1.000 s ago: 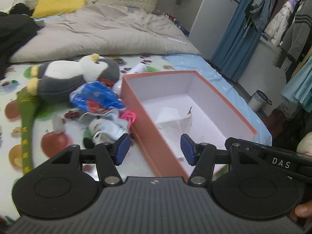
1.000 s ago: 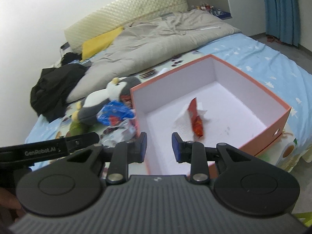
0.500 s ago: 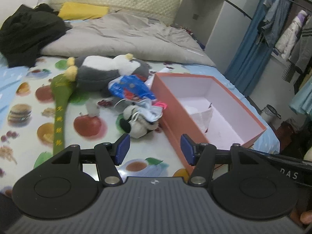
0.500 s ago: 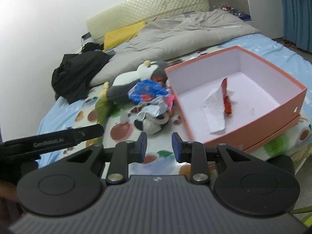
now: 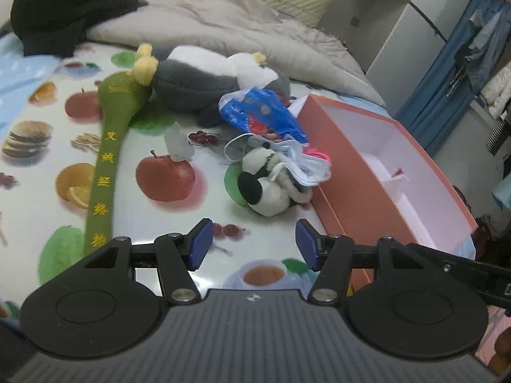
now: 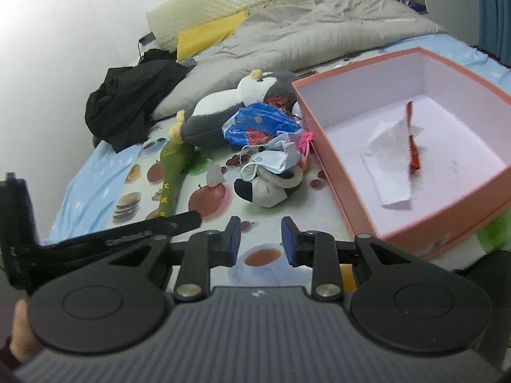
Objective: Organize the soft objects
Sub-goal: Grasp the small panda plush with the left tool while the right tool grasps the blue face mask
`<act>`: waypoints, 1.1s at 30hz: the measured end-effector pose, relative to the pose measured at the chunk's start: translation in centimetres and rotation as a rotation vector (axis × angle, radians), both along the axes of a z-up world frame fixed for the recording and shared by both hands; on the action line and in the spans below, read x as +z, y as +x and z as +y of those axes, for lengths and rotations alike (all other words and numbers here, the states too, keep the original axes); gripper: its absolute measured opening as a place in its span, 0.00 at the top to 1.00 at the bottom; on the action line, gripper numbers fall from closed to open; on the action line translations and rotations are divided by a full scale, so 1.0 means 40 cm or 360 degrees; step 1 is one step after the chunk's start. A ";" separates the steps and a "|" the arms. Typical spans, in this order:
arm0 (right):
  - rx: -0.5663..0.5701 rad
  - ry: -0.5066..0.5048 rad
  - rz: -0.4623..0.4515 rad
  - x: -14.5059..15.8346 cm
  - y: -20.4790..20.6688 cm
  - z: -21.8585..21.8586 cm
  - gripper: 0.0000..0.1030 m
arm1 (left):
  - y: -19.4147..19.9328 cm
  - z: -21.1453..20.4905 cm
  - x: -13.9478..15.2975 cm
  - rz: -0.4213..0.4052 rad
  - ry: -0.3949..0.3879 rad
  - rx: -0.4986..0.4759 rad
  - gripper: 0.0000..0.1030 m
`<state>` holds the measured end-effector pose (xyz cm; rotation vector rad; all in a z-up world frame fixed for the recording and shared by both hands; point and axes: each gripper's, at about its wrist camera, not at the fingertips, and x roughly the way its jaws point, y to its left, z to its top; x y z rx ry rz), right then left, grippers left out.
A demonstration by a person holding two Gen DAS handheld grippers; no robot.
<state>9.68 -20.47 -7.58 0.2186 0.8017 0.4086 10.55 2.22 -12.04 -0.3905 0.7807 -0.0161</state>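
Orange cardboard box seen on bed, white paper tissue and red wrapper inside. Small black-and-white plush toy lies just beside box. Left claw held wide, empty; right claw narrower, empty.

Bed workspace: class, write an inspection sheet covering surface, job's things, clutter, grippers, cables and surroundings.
Surface: fruit-print sheet on the bed.
Job's things: penguin plush, small panda plush, green plush stick, all outside the orange box.
Clutter: blue plastic bag, face mask draped on the panda; tissue and red wrapper inside the box.
Grippers: left gripper open, empty; right gripper open, empty.
Cables: nothing seen.
Surroundings: grey duvet, black clothing, blue curtain.
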 end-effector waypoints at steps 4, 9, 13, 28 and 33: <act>-0.0021 0.0017 0.0034 -0.023 0.073 0.033 0.69 | 0.081 0.027 -0.065 0.0026 -0.0113 0.0012 0.39; -0.0073 0.0045 0.0073 -0.057 0.156 0.066 0.69 | 0.158 0.041 -0.143 0.0068 -0.0233 0.0024 0.39; -0.0116 0.0048 0.0066 -0.077 0.207 0.095 0.69 | 0.198 0.043 -0.184 0.0058 -0.0320 0.0031 0.39; -0.0240 -0.0114 0.0147 -0.153 0.302 0.146 0.69 | 0.260 0.047 -0.276 0.0067 -0.0590 0.0106 0.40; -0.0293 -0.0095 0.0167 -0.149 0.298 0.142 0.69 | 0.262 0.048 -0.281 0.0038 -0.0640 0.0130 0.44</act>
